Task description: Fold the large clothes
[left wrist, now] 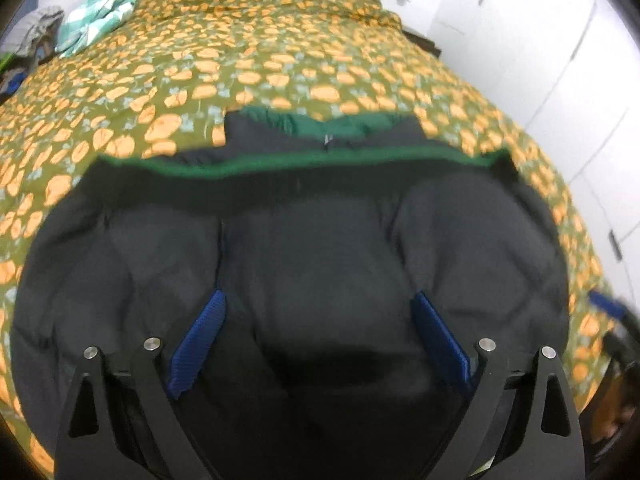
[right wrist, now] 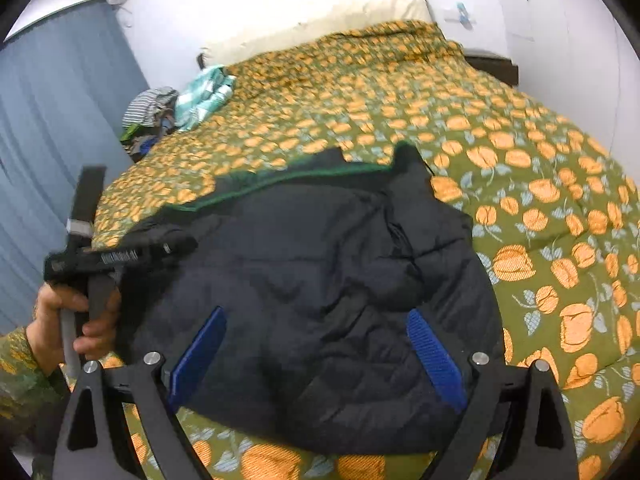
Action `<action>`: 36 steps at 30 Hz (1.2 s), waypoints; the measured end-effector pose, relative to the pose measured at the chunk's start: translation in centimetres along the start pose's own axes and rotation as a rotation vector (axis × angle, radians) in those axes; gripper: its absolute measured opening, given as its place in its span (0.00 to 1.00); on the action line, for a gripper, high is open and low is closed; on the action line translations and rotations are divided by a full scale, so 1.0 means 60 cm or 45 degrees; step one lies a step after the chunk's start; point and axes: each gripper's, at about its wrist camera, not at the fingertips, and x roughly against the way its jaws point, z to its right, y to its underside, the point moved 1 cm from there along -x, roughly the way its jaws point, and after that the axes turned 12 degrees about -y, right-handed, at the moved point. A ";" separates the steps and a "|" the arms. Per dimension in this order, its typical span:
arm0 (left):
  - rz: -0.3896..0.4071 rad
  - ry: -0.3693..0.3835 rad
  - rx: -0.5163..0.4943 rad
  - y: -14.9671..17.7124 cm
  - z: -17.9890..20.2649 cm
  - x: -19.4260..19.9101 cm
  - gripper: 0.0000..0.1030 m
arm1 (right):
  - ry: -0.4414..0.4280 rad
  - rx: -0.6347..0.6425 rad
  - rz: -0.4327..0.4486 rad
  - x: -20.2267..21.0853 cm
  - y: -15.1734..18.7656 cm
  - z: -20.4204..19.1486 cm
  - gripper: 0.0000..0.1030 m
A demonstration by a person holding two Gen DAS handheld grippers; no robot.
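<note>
While the dark puffy jacket [right wrist: 320, 280] lies folded in a bundle on the orange-flowered bedspread [right wrist: 540, 208], its green lining edge [left wrist: 304, 164] showing along the far side, the left gripper [left wrist: 320, 320] hangs over the padding with blue pads [left wrist: 200, 344] spread wide, nothing pinched; the right gripper [right wrist: 316, 344] is released too, its blue fingers [right wrist: 436, 356] flanking the near part of the bundle; a hand [right wrist: 68, 316] in a patterned sleeve grips the left tool's handle; a teal checked cloth [right wrist: 204, 96] sits far off by the pillow [right wrist: 320, 20].
</note>
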 end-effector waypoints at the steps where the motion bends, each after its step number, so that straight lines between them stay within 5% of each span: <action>1: 0.002 -0.007 -0.014 0.009 -0.002 -0.006 0.94 | -0.007 0.006 0.004 0.005 0.004 -0.010 0.91; 7: 0.020 -0.001 -0.030 0.019 -0.001 -0.038 0.96 | -0.040 -0.025 -0.008 0.002 0.022 -0.032 0.91; 16: 0.036 0.004 -0.055 0.054 0.005 0.045 0.92 | -0.068 0.012 0.007 0.029 0.036 -0.061 0.91; 25: 0.049 -0.034 -0.082 0.088 0.008 0.009 0.95 | -0.092 -0.019 -0.018 0.022 0.053 -0.067 0.91; 36: 0.076 -0.015 -0.067 0.120 0.008 0.058 0.92 | -0.104 -0.005 -0.045 0.013 0.063 -0.071 0.91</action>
